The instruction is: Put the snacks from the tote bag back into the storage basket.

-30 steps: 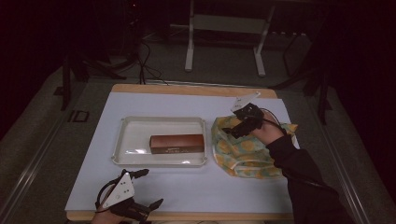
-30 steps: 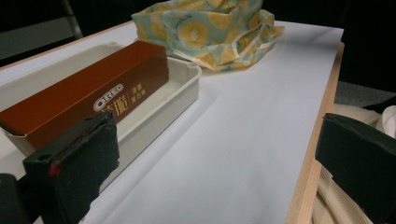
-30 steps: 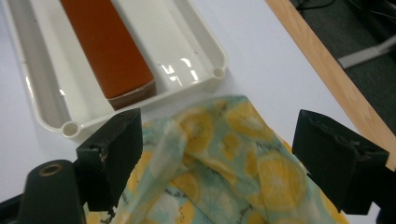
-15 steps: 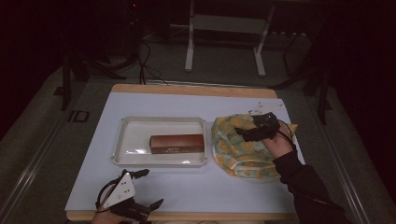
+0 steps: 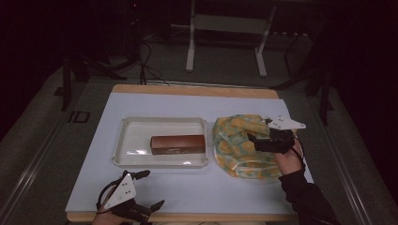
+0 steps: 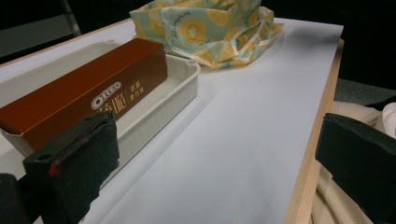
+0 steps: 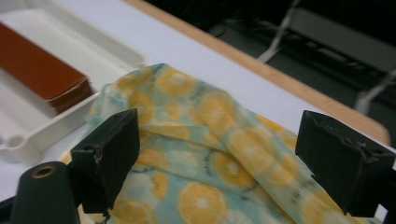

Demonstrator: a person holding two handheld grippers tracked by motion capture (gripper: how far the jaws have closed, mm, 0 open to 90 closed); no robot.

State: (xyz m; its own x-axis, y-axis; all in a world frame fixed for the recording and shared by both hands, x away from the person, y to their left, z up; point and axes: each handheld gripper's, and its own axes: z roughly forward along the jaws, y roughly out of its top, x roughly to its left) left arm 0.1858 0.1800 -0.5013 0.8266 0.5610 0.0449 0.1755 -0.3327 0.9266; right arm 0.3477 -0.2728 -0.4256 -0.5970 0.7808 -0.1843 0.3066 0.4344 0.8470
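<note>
I hold the right gripper (image 5: 263, 142) over the lemon-print cloth (image 5: 239, 143) at centre-right of the high view, jaws wide with nothing pinched; I should drop onto one raised fold and pinch only fabric. Compared with a second ago, it sits lower in frame, jaws having just opened further. The left gripper (image 5: 151, 189) waits spread at the bottom left.

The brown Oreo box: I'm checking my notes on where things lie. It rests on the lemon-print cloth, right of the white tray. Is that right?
Not quite. The brown Oreo box rests inside the white tray, not on the lemon-print cloth. The cloth does lie right of the tray, bunched on the table. The high view shows it, and the left gripper view shows the box within the tray's rim.
</note>
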